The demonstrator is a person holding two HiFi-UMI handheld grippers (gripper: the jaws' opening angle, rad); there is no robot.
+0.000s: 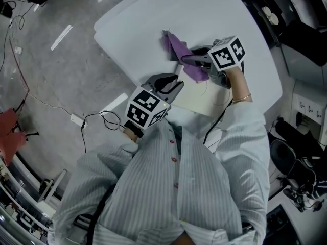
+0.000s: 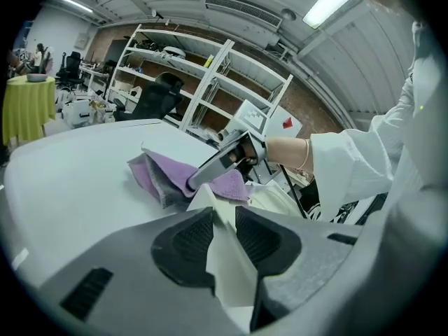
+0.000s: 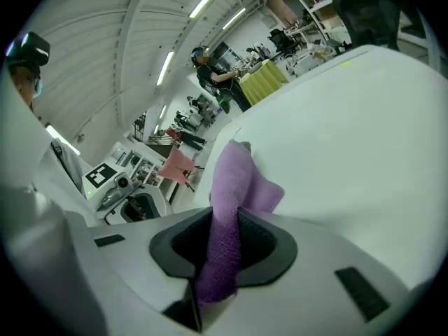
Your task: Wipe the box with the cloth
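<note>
Purple cloth [image 1: 178, 49] lay bunched on the white table [image 1: 153, 19] in the head view, its near end at the far edge of the flat cream box [image 1: 202, 97]. My right gripper [image 1: 187, 60] reached into the cloth. My left gripper [image 1: 171, 87] sat at the box's near-left corner.

Left gripper view: I saw the jaws pressed onto a thin edge of the box.

Right gripper view: I noted the jaws pinching a fold of cloth, with the rest trailing onto the table.
</note>
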